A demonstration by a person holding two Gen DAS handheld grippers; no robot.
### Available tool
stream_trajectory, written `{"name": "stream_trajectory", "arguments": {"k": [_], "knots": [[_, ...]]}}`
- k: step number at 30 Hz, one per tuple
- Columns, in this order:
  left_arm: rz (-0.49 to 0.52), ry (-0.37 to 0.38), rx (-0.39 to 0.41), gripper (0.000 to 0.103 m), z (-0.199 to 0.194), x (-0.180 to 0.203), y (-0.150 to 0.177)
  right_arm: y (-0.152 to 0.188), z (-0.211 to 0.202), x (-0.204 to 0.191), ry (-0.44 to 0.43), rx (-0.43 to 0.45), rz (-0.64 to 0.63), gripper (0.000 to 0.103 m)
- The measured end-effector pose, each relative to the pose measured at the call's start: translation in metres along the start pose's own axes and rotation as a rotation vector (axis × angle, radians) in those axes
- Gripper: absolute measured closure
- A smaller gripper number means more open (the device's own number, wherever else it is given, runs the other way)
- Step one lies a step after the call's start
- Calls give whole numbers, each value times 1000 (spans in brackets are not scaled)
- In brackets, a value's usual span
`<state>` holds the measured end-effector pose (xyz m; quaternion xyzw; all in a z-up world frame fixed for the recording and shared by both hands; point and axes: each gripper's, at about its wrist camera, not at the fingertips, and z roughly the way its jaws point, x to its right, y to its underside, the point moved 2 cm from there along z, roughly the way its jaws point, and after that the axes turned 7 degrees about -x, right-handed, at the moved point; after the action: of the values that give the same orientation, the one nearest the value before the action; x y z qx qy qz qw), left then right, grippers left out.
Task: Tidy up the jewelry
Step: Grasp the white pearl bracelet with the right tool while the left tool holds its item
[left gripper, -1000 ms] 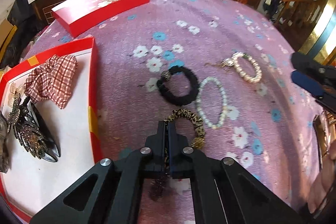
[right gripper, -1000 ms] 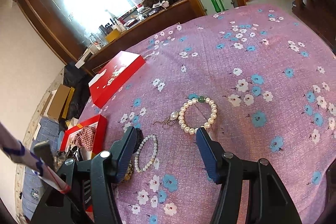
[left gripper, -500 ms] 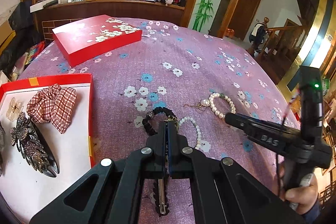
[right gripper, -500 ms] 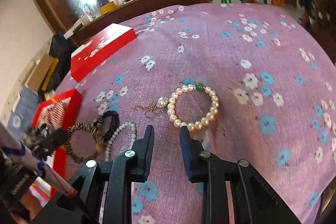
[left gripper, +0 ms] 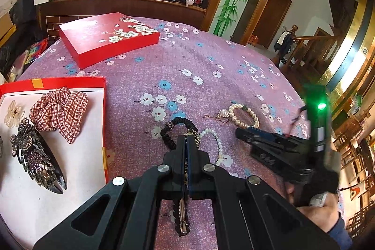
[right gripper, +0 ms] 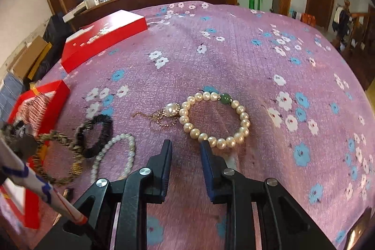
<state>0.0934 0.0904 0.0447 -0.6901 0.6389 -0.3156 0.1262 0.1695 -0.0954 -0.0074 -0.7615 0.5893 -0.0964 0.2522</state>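
Observation:
My left gripper (left gripper: 186, 139) is shut on the leopard-print hair tie (left gripper: 195, 135), lifted above the purple cloth; it also shows in the right wrist view (right gripper: 58, 156). A black hair tie (left gripper: 174, 130), a small pearl bracelet (left gripper: 216, 144) and a large pearl bracelet with a green bead (right gripper: 215, 118) lie on the cloth. A gold pearl pendant (right gripper: 167, 113) lies beside the large bracelet. My right gripper (right gripper: 185, 144) is open and empty, just short of the large bracelet.
An open red box (left gripper: 70, 80) at the left holds a checked scrunchie (left gripper: 59, 113), a jewelled hair clip (left gripper: 37, 156) and a clear clip (left gripper: 14, 113). The red flowered lid (left gripper: 107, 38) lies at the back left. A wooden counter stands behind.
My left gripper has lifted the leopard-print hair tie off the cloth. My right gripper has narrowed its jaws and come closer to the large pearl bracelet.

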Motion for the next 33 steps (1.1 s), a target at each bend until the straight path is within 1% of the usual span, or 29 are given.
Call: {"name": "stream_trajectory", "arguments": {"k": [1, 3, 4, 6, 9, 10, 11, 12, 15, 16, 17, 18, 19, 21, 23, 25, 27, 29, 30, 32, 33], "knots": [[-1, 0, -2, 102, 0, 0, 0, -2, -6, -1, -3, 20, -4, 76], [2, 0, -6, 102, 1, 1, 0, -5, -15, 1, 20, 58, -5, 76], [4, 1, -7, 102, 2, 1, 0, -6, -14, 1, 19, 55, -4, 76], [4, 9, -14, 102, 3, 1, 1, -6, -7, -3, 24, 31, -17, 76], [6, 13, -13, 102, 2, 2, 2, -13, 8, -14, 90, -8, -73, 76], [6, 17, -14, 102, 2, 2, 2, -15, 10, -17, 115, -5, -90, 75], [5, 17, -15, 102, 2, 2, 2, -18, 15, -22, 163, -21, -125, 75], [3, 15, -16, 102, 3, 1, 2, -18, 21, -24, 174, -50, -147, 76], [-7, 19, -23, 102, 4, -1, 2, -21, 23, -25, 188, -50, -159, 75], [-8, 20, -24, 102, 4, -1, 2, -21, 23, -24, 189, -53, -156, 78], [-7, 20, -24, 102, 4, -1, 2, -20, 22, -22, 188, -57, -146, 83], [-5, 22, -25, 102, 4, 0, 3, -18, 21, -21, 186, -69, -134, 91], [-4, 23, -27, 102, 4, 1, 3, -16, 19, -20, 179, -75, -126, 93], [-1, 25, -26, 102, 4, 1, 3, -13, 13, -14, 114, -85, -65, 93], [-2, 27, -23, 102, 3, 1, 3, -11, -1, -8, 37, -69, -7, 93], [-5, 36, -18, 102, 1, 1, 2, -7, -22, -3, -63, -30, 67, 93], [-4, 45, -13, 102, 0, 2, 2, -3, -44, 2, -139, 42, 113, 93], [5, 46, -8, 102, -1, 5, 2, 1, -58, 2, -179, 94, 123, 93], [6, 48, -7, 102, -2, 5, 2, 1, -61, 2, -192, 104, 126, 93], [12, 47, -1, 102, -3, 7, 2, 0, -69, 1, -251, 139, 125, 93], [13, 43, 2, 102, -3, 7, 2, 0, -72, 0, -262, 149, 123, 93]]}}
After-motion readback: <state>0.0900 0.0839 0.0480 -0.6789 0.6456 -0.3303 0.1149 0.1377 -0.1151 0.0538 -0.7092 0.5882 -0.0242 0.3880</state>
